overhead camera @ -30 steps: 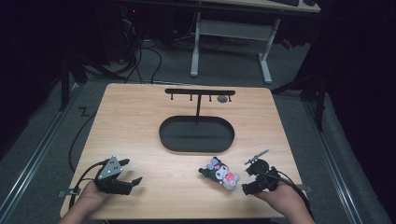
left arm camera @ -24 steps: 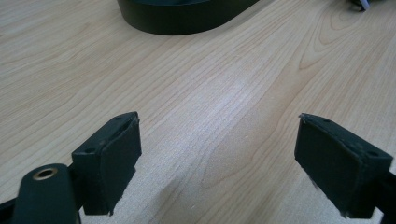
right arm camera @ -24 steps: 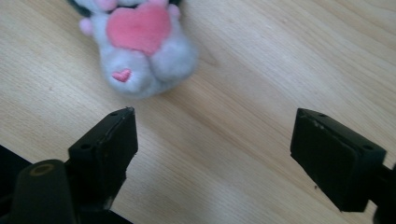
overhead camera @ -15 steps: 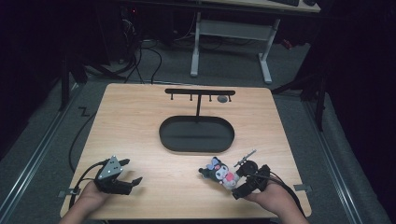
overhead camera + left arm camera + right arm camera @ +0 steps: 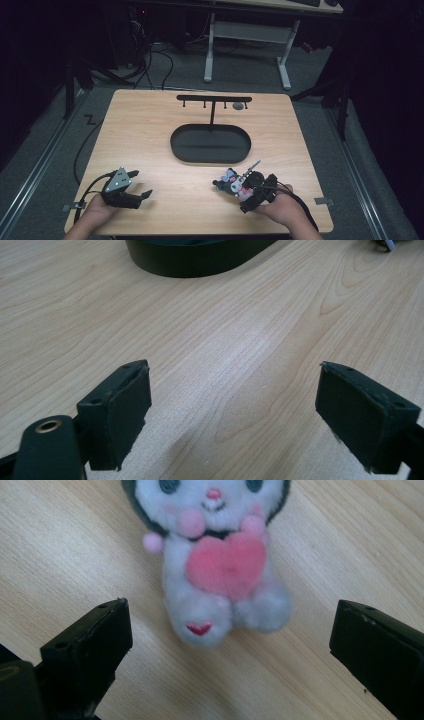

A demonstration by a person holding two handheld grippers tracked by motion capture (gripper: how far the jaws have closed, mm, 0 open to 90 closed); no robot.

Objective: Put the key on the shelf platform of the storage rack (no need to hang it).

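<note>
Right now one plush toy (image 5: 220, 575) lies on the table (image 5: 150, 145) near my right gripper (image 5: 230, 645), whose jaws have just been opening and stand wide, touching nothing. My left gripper (image 5: 232, 415) gapes over bare wood. One black oval tray (image 5: 210, 145) holds one hook stand (image 5: 214, 100).

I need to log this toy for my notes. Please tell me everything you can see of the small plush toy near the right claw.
The small white plush toy with a dark hood lies face-up on the light wooden table. It looks soft and fuzzy, with pink cheeks, a pink heart on its chest and a small red heart on one foot. It lies ahead of the open right claw, whose pads do not touch it.
</note>
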